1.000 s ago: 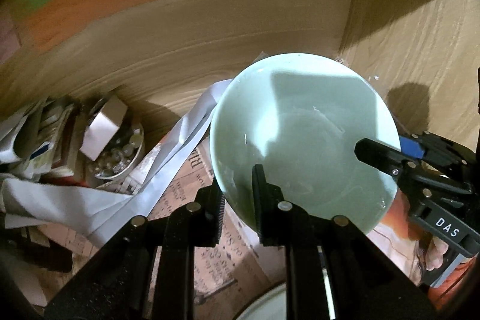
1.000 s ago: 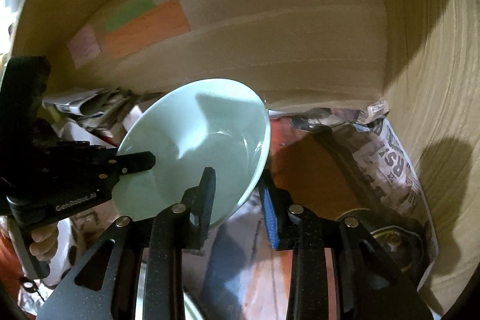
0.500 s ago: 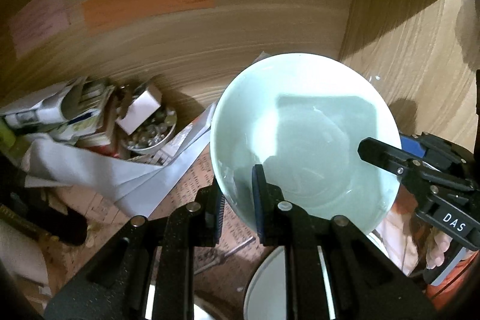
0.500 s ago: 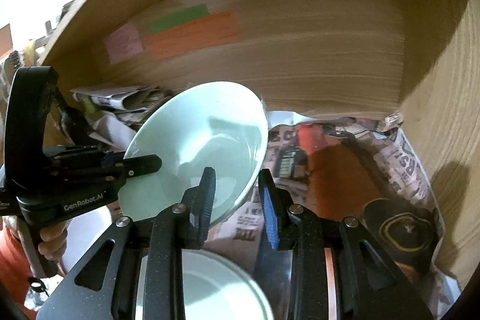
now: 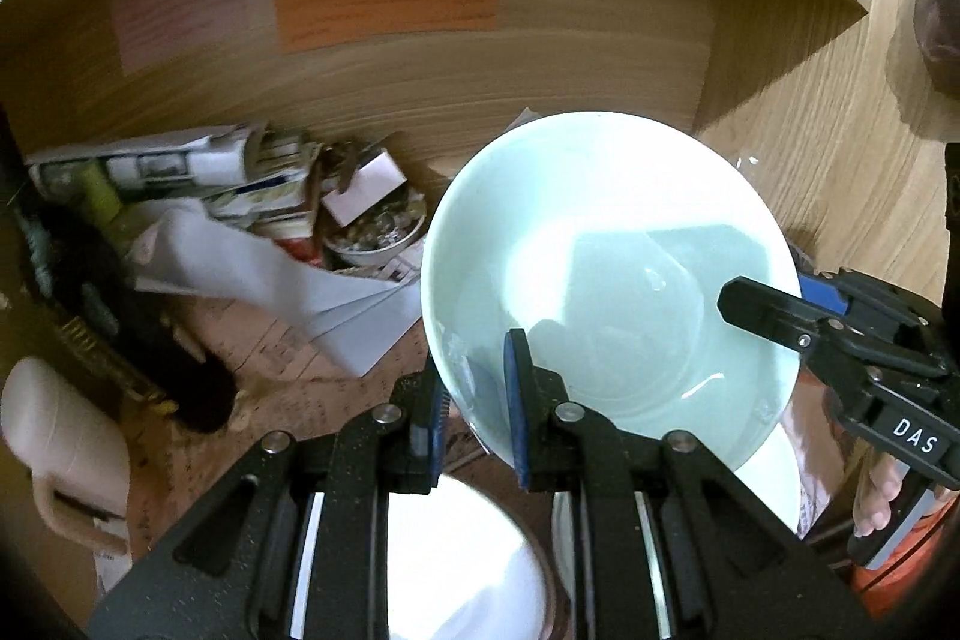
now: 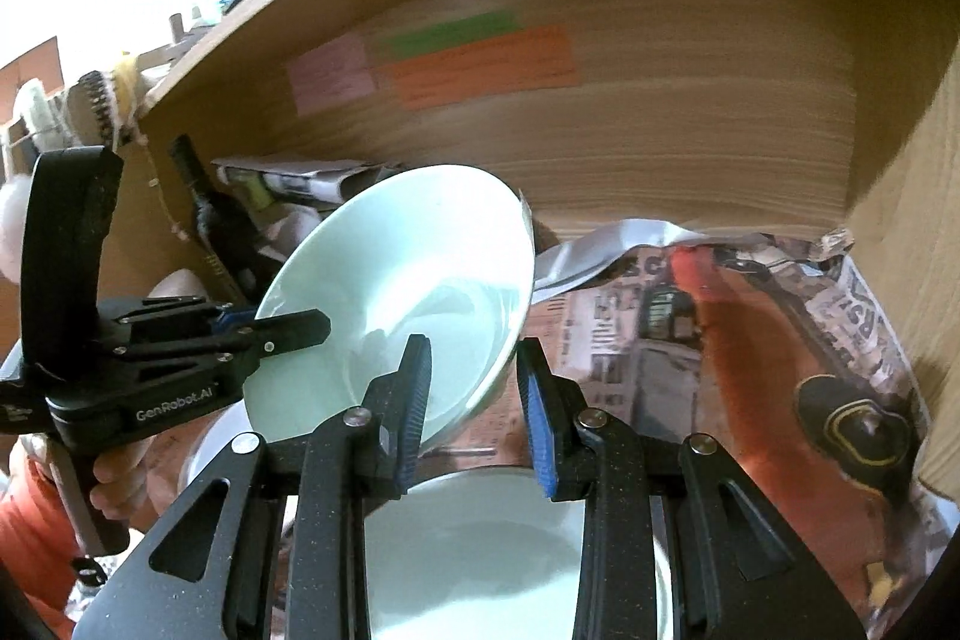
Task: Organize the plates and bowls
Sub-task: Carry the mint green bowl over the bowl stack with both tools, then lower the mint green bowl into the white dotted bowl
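A pale green bowl (image 5: 606,280) hangs tilted inside a wooden cabinet, held by its rim from two sides. My left gripper (image 5: 474,370) is shut on the bowl's near-left rim, one pad inside and one outside. The right gripper (image 5: 780,289) pinches the opposite rim. In the right wrist view the bowl (image 6: 408,292) sits between the pads of my right gripper (image 6: 474,358), with the left gripper (image 6: 270,322) clamped on its left edge. A white dish (image 5: 468,568) and a second one (image 5: 774,478) lie below the bowl; the dish (image 6: 492,550) shows under the right fingers.
Newspaper (image 6: 648,334) lines the shelf floor. A black round object (image 6: 858,424) lies at the right. Papers, a small dish of shiny bits (image 5: 375,235), a dark bottle (image 5: 120,316) and a pale jug (image 5: 54,448) crowd the left. Coloured notes (image 5: 384,4) stick to the back wall.
Both grippers have drawn back from the cabinet's back wall with the bowl between them. More of the shelf shows, and white dishes have come into view beneath the bowl.
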Tool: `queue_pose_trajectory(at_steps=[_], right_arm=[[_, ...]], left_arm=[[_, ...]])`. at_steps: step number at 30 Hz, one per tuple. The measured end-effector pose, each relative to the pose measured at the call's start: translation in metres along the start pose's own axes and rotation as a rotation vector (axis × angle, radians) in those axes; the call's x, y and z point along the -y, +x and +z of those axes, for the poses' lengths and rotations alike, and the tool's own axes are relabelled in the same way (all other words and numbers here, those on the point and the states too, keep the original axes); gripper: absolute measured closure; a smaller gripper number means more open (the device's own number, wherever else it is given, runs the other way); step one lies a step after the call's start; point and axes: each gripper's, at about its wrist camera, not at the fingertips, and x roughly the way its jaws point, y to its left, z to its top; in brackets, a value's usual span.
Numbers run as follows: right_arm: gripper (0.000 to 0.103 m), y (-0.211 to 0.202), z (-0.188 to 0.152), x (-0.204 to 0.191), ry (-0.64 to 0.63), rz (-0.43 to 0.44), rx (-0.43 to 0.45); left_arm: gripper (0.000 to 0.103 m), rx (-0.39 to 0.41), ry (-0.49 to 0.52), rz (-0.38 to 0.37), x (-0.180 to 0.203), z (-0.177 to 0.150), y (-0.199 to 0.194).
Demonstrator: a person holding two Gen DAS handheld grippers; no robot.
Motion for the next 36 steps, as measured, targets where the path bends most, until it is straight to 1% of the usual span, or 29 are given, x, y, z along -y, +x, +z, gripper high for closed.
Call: queue_pose_trajectory(at_steps=[8,18,27,36], right_arm=[[0.076,0.002,-0.013,-0.027,-0.016,0.034,-0.014],[0.076,0.012,-0.027,-0.056,-0.028,0.086,-0.043],[0.076,0.029,-0.04,-0.071,-0.031,0.124,-0.091],[0.076,0.046,-0.054,-0.079,-0.031,0.15,-0.164]], left_arm=[[0.086,0.029,-0.016,0.034,-0.017,-0.029,-0.028],[0.086,0.013,-0.072,0.05,-0.041,-0.062,-0.047],[0.086,-0.014,-0.125,0.069,-0.059,-0.088,-0.049],[0.086,-0.037,-0.171,0.079,-0.073,-0.109,-0.045]])
